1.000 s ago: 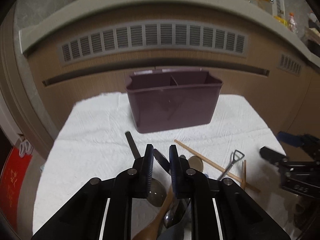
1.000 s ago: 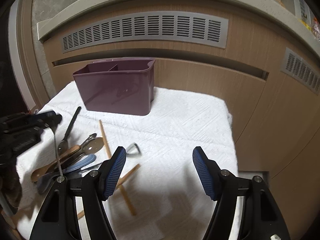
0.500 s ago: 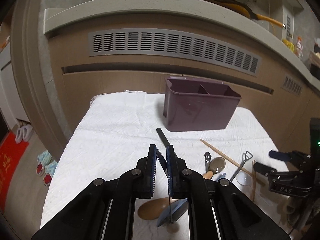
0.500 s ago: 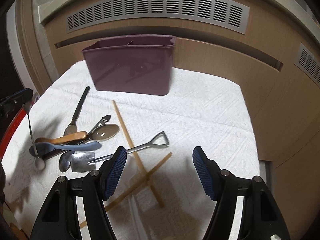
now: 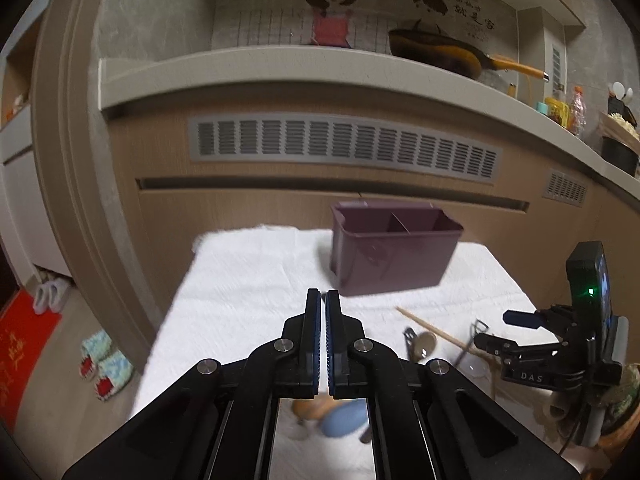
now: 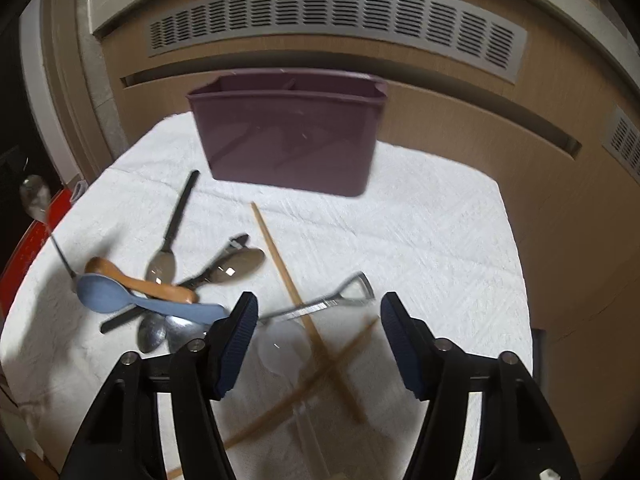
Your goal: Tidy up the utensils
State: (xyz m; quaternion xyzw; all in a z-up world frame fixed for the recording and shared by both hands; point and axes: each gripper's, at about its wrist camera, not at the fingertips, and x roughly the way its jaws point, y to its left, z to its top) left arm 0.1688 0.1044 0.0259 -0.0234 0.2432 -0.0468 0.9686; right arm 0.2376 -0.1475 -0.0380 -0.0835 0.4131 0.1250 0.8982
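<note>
A purple two-compartment organizer (image 6: 288, 140) (image 5: 394, 256) stands at the back of a white cloth (image 6: 420, 240). My left gripper (image 5: 323, 300) is shut on a thin metal spoon. Its handle is hidden between the pads, and a pale blurred bowl (image 5: 298, 432) hangs below the fingers. The spoon (image 6: 34, 196) also shows at the left edge of the right wrist view. My right gripper (image 6: 316, 320) (image 5: 504, 330) hovers over crossed wooden chopsticks (image 6: 280, 256), a shovel-handled utensil (image 6: 332, 300) and a translucent white spoon (image 6: 280, 348). Its jaws are closing and touch nothing.
A pile lies left of the chopsticks: a blue spoon (image 6: 120, 296), a wooden spoon (image 6: 140, 280), a black-handled spoon (image 6: 180, 208) and other metal spoons. A cabinet front with a vent grille (image 5: 344, 148) rises behind the cloth. Slippers (image 5: 106, 364) and a red mat (image 5: 20, 356) lie on the floor at left.
My left gripper closed on the metal spoon's handle, rose from the pile and swung left. My right gripper moved in over the chopsticks and its jaws narrowed.
</note>
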